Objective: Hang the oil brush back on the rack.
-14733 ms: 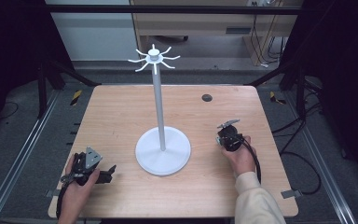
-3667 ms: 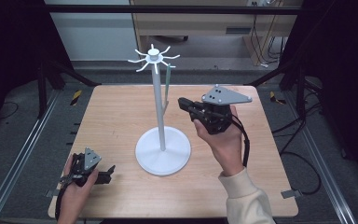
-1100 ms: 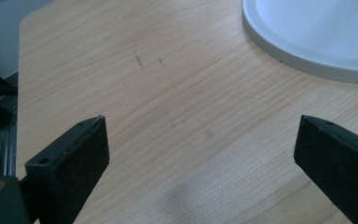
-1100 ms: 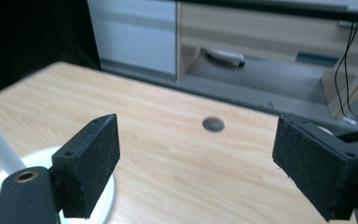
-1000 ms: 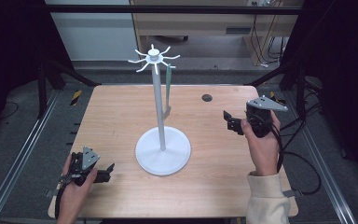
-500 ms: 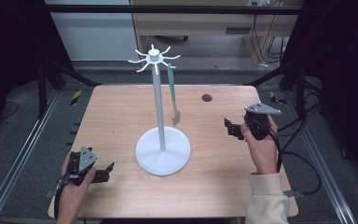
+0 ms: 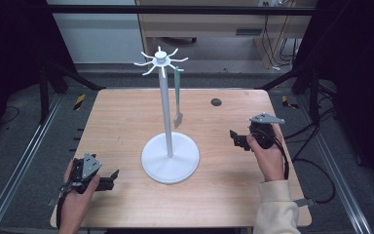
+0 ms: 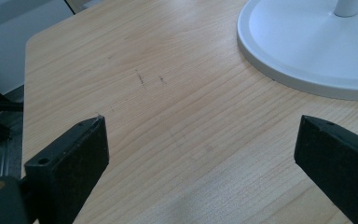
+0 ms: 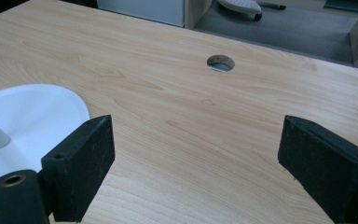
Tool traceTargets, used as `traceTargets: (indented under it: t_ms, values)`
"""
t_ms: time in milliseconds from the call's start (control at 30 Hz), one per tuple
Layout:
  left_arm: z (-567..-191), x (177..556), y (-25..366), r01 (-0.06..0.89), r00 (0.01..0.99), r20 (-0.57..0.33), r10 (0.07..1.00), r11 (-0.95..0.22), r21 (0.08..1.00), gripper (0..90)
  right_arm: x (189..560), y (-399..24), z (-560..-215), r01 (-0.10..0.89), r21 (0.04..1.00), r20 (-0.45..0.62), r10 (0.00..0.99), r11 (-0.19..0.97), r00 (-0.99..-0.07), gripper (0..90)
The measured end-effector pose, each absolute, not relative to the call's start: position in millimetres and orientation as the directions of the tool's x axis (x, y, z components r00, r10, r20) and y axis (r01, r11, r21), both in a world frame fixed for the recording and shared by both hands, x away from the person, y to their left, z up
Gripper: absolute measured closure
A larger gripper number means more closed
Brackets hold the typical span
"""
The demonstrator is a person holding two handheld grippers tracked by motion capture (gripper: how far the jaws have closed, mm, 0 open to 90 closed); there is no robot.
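**Spatula hung, right gripper drawn back**

Since a moment ago we have pulled our right gripper [image 7: 238,139] slightly lower, jaws spread, empty. Left of it, the green flat-bladed spatula [image 7: 177,97] hangs from the white hooked stand [image 7: 169,156]. Our left gripper [image 7: 108,181] rests spread too.

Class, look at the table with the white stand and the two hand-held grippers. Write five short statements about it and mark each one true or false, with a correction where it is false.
1. A green utensil hangs from a hook of the white stand. True.
2. The right gripper is shut on the utensil. False: its jaws are open and empty.
3. The left gripper is open. True.
4. The stand lies tipped over. False: it stands upright.
5. The table has a round hole. True.
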State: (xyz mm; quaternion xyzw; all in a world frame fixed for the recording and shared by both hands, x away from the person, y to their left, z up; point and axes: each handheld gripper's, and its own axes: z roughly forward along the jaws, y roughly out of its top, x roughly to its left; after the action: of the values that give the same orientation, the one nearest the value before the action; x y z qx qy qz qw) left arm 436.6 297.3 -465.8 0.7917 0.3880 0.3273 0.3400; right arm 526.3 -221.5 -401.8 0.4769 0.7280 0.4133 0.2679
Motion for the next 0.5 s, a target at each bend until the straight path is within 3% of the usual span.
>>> traceTargets:
  t_ms: [500]
  values:
    - [-466.7, 437.8, 296.1, 0.395, 0.492, 0.258, 0.832, -0.477, 0.785, 2.6, 544.4, -204.2, -449.8, 0.582, 0.755, -0.032, 0.903, 0.302, -0.427, 11.2]
